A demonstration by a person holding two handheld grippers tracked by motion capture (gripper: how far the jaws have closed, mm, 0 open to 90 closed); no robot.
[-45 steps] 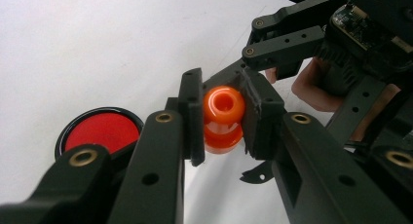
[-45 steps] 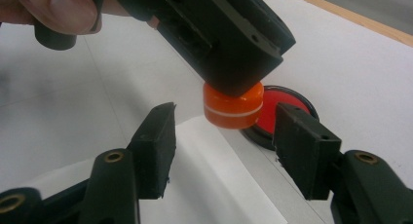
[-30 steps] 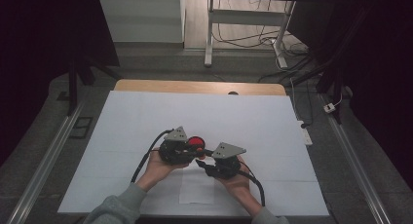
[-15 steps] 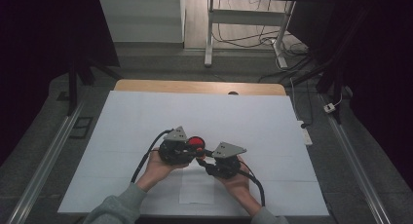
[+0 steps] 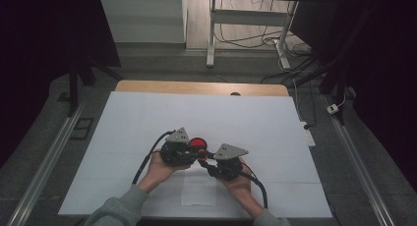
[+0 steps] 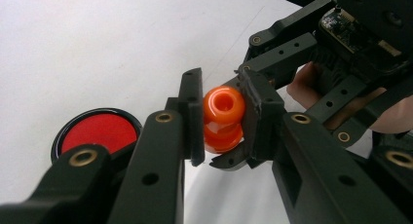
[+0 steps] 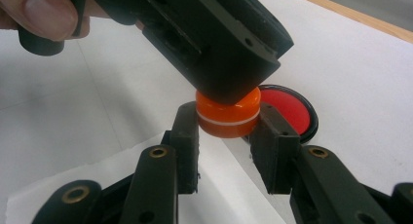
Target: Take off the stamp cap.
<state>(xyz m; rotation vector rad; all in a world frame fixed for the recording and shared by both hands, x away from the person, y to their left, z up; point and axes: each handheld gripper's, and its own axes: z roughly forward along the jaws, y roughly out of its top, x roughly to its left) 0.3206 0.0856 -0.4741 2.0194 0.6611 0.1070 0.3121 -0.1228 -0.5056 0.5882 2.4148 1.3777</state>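
Left gripper (image 6: 221, 119) pinching the upper half of an orange two-part piece (image 6: 223, 118), held just above the white sheet (image 5: 147, 123) near the table's near-middle. Right gripper (image 7: 229, 139) jaws just closing, now pressed on the lower half of the same orange piece from the right. Red disc with black rim (image 7: 290, 109) flat on the sheet just beyond, both hands close together.

Two hand-held grippers: the left hand-held gripper (image 5: 195, 156) and the right hand-held gripper (image 5: 204, 163). Two orange beads: an upper orange bead (image 6: 223, 104) stacked on a lower orange bead (image 6: 222, 136). One red disc with a black rim (image 6: 101, 131). One white sheet (image 5: 147, 118) on one worktop (image 5: 196, 87). One small paper slip (image 5: 198, 192).
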